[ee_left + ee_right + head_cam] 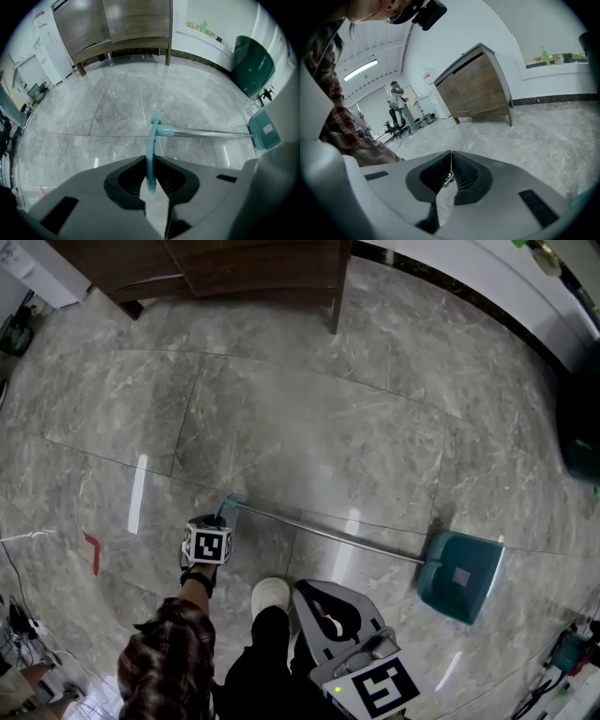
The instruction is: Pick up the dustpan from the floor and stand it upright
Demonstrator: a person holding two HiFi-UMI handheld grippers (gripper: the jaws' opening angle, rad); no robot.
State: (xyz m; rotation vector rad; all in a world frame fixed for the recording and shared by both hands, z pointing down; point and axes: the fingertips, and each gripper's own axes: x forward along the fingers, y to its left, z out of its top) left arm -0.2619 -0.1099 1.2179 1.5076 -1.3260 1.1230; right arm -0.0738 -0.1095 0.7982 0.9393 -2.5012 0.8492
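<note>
Right tool (pixel 450 157) hangs closed, empty; left tool (pixel 150 159) pinches the dustpan (pixel 459 573) handle's loop, pan toward three o'clock.

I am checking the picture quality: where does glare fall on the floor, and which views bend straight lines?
Head view: lamp glare streaks on the glossy floor, one by the dustpan handle. Left gripper view: fisheye, black corners, bowed cabinet. Right gripper view: likewise.

Plaid sleeve (pixel 167 657), black trousers (pixel 267 671), grey left claw (pixel 150 164).
</note>
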